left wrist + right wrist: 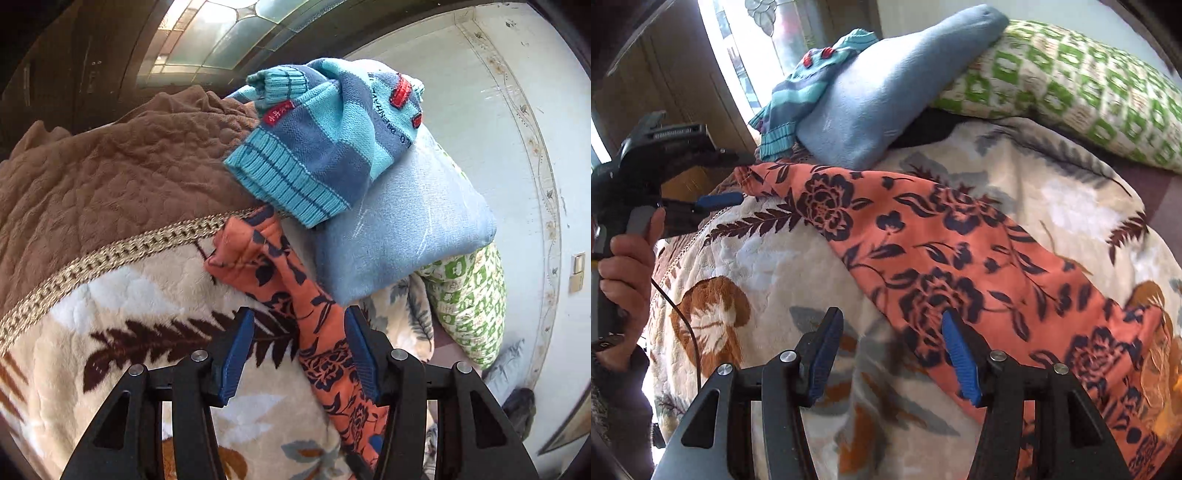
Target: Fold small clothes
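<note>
A: Where is the orange floral garment point(945, 251)?
B: Spread on the leaf-print blanket point(768, 266), passing between the spread left hand-held gripper point(299, 350); right hand-held gripper point(894, 350), also spread, hovers over its edge.

Orange floral garment point(332, 350) lower end hidden behind gripper frame; striped knit sweater point(798, 92) partly under light-blue fold point(871, 96).

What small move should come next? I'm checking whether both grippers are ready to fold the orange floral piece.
Probably close the left gripper on the orange floral garment: its open jaws already straddle the narrow end, while the right gripper hangs open at the strip's near edge, gripping nothing.
</note>
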The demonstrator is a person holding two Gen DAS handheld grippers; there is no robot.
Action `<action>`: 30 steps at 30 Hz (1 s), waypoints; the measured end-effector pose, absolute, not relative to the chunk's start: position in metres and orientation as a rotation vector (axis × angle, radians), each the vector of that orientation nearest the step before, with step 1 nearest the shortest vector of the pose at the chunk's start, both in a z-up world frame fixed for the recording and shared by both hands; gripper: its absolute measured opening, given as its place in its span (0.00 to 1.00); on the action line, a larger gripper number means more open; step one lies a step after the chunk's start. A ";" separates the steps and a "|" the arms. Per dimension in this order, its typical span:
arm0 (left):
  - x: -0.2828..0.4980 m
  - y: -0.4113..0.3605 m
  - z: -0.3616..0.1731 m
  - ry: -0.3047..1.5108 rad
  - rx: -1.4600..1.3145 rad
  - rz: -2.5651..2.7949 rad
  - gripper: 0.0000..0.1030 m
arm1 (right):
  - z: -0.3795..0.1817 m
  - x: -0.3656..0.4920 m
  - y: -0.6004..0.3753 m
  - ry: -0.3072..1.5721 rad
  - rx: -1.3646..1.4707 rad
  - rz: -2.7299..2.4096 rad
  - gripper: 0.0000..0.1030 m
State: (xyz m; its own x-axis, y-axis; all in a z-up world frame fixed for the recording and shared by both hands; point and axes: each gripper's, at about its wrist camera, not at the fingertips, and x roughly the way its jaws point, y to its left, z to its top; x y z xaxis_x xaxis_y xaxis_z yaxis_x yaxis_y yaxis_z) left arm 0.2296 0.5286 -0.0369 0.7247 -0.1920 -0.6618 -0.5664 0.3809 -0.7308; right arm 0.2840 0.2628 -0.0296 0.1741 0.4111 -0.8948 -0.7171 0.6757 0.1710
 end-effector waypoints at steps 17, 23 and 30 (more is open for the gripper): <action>0.276 0.509 -0.036 0.782 -1.083 0.297 0.10 | -0.026 0.293 0.264 0.990 -0.352 0.785 0.11; 0.265 0.415 0.043 0.700 -0.929 0.183 0.10 | 0.017 0.276 0.183 0.992 -0.106 0.794 0.10; 0.286 0.237 0.096 0.776 -0.691 -0.066 0.11 | 0.008 0.245 0.031 1.095 0.299 0.657 0.11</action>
State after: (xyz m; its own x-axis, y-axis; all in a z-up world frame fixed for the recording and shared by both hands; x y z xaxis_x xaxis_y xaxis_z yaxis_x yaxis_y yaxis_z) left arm 0.2856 0.2366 0.0956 0.7229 -0.2995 -0.6226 -0.1898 0.7804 -0.5958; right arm 0.2452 0.0308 0.0085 0.2950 0.6256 -0.7222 -0.3421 0.7749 0.5315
